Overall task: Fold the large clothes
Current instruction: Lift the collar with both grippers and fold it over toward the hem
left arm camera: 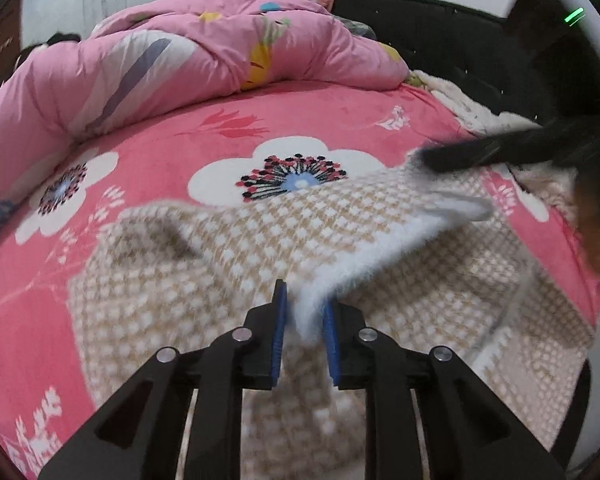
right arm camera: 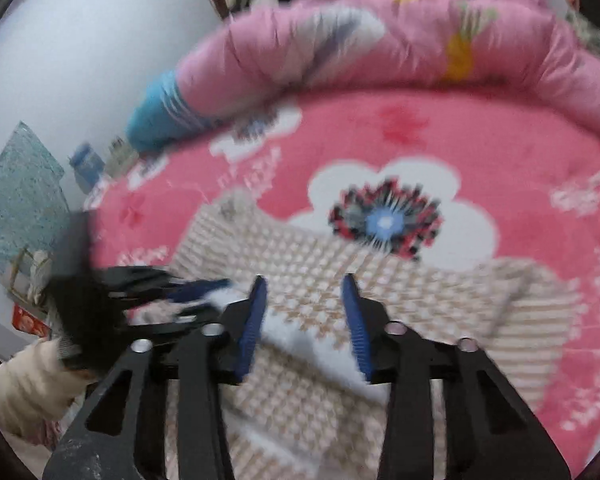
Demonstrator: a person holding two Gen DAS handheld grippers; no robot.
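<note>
A beige-and-white houndstooth knit garment [left arm camera: 240, 240] with a fuzzy white edge lies spread on the pink flowered bed sheet [left arm camera: 172, 132]. My left gripper [left arm camera: 305, 312] is shut on a raised fold of that white edge, which is pinched between its blue pads. In the right wrist view the garment [right arm camera: 300, 272] lies under my right gripper [right arm camera: 306, 304]. Its blue pads stand apart and do not press on the cloth, and a white strip lies low between them. The left gripper [right arm camera: 196, 292] shows blurred at the left. The right gripper [left arm camera: 452, 156] shows blurred by the garment's far corner.
A bunched pink quilt [left arm camera: 180, 52] runs along the far side of the bed, seen also as the quilt [right arm camera: 420, 40]. A black headboard [left arm camera: 440, 40] stands at the right. A blue striped bundle [right arm camera: 160, 116] lies by the wall. A person's cream sleeve [right arm camera: 28, 384] is at the lower left.
</note>
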